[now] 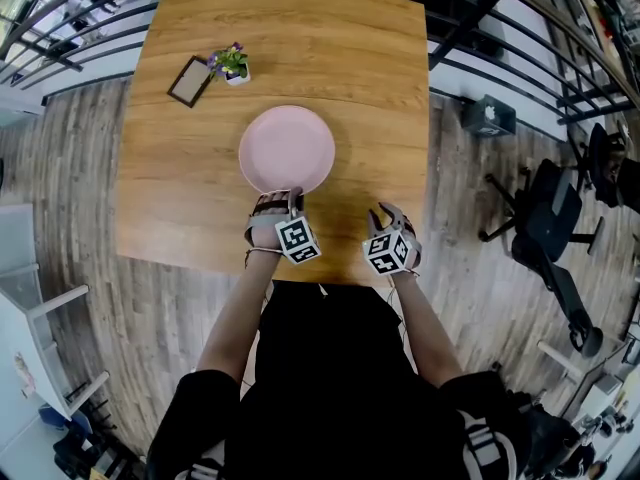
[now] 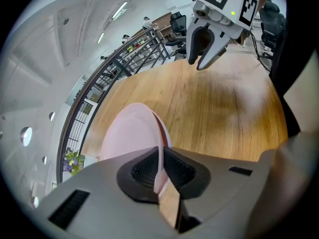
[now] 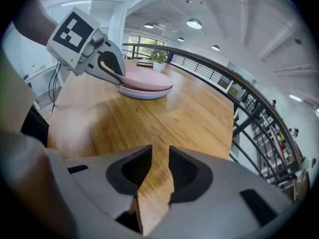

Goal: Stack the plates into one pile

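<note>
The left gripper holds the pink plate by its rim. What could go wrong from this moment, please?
1. The left gripper pinches only the thin rim of the pink plate; lifted so, the plate may tilt or slip.
2. It rests on a paler plate; dragging could shift that too, and the open right gripper supports nothing.

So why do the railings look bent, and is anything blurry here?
Head view: wide lens bows the table edges. Left gripper view: black corners, wood grain smeared below the right gripper. Right gripper view: railing curves, ceiling lights glare softly.
</note>
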`<control>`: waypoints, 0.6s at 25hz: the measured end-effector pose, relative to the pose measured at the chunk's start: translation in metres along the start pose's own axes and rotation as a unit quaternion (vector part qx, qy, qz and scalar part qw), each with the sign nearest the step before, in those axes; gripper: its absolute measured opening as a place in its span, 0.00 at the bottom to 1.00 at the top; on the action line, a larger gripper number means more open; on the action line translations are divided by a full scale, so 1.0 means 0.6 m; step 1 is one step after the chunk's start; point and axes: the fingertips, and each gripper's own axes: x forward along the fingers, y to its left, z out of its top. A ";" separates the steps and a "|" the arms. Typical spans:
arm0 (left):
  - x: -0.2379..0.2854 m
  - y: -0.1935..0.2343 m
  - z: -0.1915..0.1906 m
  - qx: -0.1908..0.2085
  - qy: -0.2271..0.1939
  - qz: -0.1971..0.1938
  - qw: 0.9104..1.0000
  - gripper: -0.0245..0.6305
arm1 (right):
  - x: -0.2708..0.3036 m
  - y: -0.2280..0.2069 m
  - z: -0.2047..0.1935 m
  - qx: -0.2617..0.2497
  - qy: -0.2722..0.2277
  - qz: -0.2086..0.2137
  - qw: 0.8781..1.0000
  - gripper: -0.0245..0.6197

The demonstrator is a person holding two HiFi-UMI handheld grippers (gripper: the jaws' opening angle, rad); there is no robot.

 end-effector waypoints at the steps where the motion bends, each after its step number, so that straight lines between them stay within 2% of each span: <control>1: 0.000 0.000 0.001 -0.003 -0.001 -0.002 1.000 0.08 | -0.001 0.000 -0.001 0.000 0.001 0.000 1.000 0.22; 6: 0.002 0.003 0.005 -0.030 -0.014 -0.016 0.999 0.13 | -0.002 0.003 -0.005 -0.002 0.001 0.002 1.000 0.22; 10: 0.000 0.012 0.003 -0.070 -0.028 -0.019 0.997 0.27 | -0.004 0.007 -0.001 -0.004 0.000 0.003 1.000 0.22; 15: -0.017 0.024 0.002 -0.077 -0.036 -0.006 0.996 0.32 | -0.007 0.012 0.003 -0.006 -0.002 0.002 1.000 0.23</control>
